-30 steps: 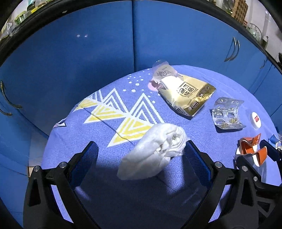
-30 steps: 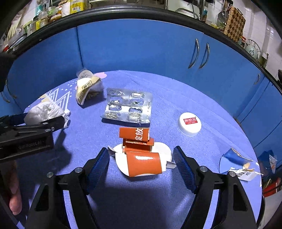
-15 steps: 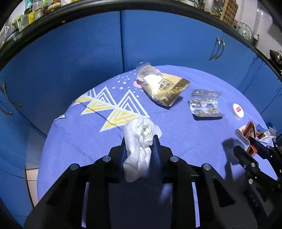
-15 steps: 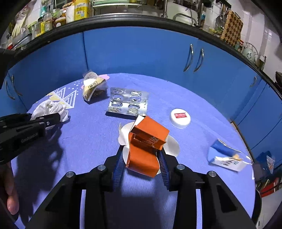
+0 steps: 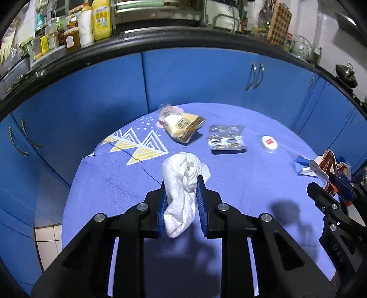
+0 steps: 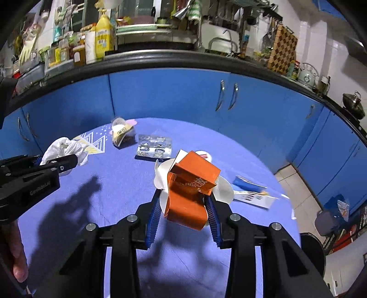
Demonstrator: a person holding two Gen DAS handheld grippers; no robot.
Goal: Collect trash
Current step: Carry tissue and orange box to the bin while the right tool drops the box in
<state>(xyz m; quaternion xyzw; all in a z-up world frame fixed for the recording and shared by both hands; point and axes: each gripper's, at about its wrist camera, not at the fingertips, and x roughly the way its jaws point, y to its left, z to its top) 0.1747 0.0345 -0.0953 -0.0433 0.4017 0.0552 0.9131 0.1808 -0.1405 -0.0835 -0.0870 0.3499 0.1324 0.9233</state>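
Left wrist view: left gripper [image 5: 181,201] clamped on a crumpled white tissue [image 5: 182,181], right gripper [image 6: 182,213] pinching a crushed orange carton [image 6: 191,190], both above the blue-clothed table [image 5: 229,183]; loose folds could slip.

L gripper [image 5: 181,201] has the crumpled tissue [image 5: 182,183] between its pads, up off the table [image 5: 110,188]. Ahead of it, slightly L: snack bag [image 5: 183,128] at the far edge. Ahead-R: blister pack [image 5: 226,142], then bottle cap [image 5: 269,143] further R. Far R of it: R gripper [image 6: 183,206] w/ the folded carton [image 6: 190,190] clamped between its pads, a paper disc [image 6: 223,188] behind the carton, both clear of the table. Just R of R gripper: flattened box [image 6: 251,192] lying on the table. Cabinets [image 5: 195,75] behind the table, counter w/ bottles [image 5: 101,18] on top.
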